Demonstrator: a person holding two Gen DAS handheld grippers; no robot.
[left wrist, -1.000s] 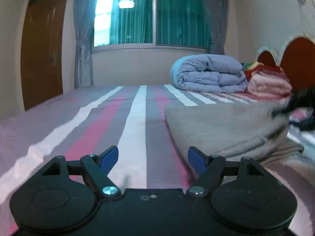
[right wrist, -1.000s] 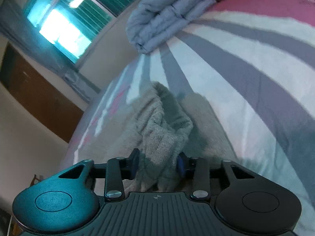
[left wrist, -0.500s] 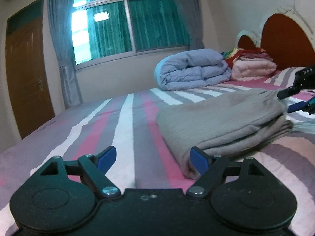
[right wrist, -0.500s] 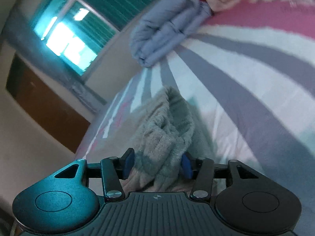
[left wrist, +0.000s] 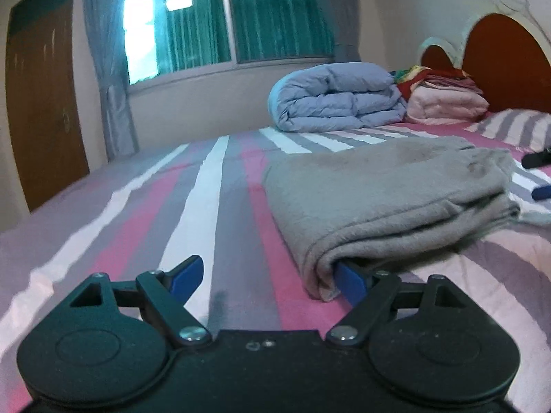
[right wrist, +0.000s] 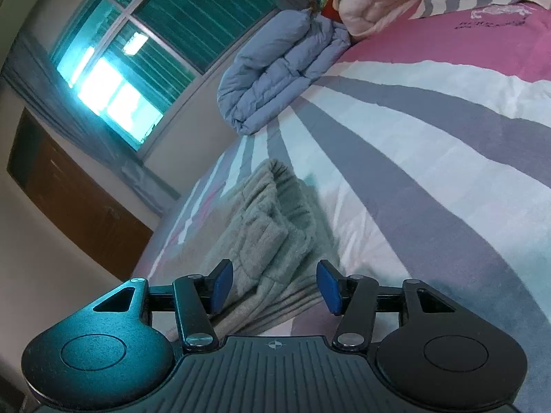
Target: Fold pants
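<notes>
Two sets of black tongs with blue pads work at opposite ends of one folded pair of grey fleece pants (left wrist: 385, 192), which lies flat on a bed covered by a pink, grey and white striped sheet (left wrist: 206, 206).

From the left wrist view, the left tongs (left wrist: 268, 275) stand wide apart, low over the sheet. Their left pad hangs over bare striped fabric, while the right pad is tucked under the near folded corner of the pants, touching the cloth; nothing is pinched between the two pads. Their jaws have just been opening a little further. At the far right edge of that view, the dark tips of the right tongs (left wrist: 537, 175) show just beyond the far end of the pants.

From the right wrist view, the right tongs (right wrist: 273, 284) are about half spread, and their jaws have just been opening. The bunched elastic waistband end of the pants (right wrist: 272, 237) lies between the two blue pads, but the pads stand clear of the cloth on both sides, so it is released rather than gripped.

Further up the bed, near the window with green curtains (left wrist: 241, 17), sits a rolled light-blue quilt (left wrist: 337, 96). Beside it is a stack of pink and red folded blankets (left wrist: 447, 99), against the red-brown wooden headboard (left wrist: 502, 55). One brown wooden door (left wrist: 41, 110) stands at the left wall.
</notes>
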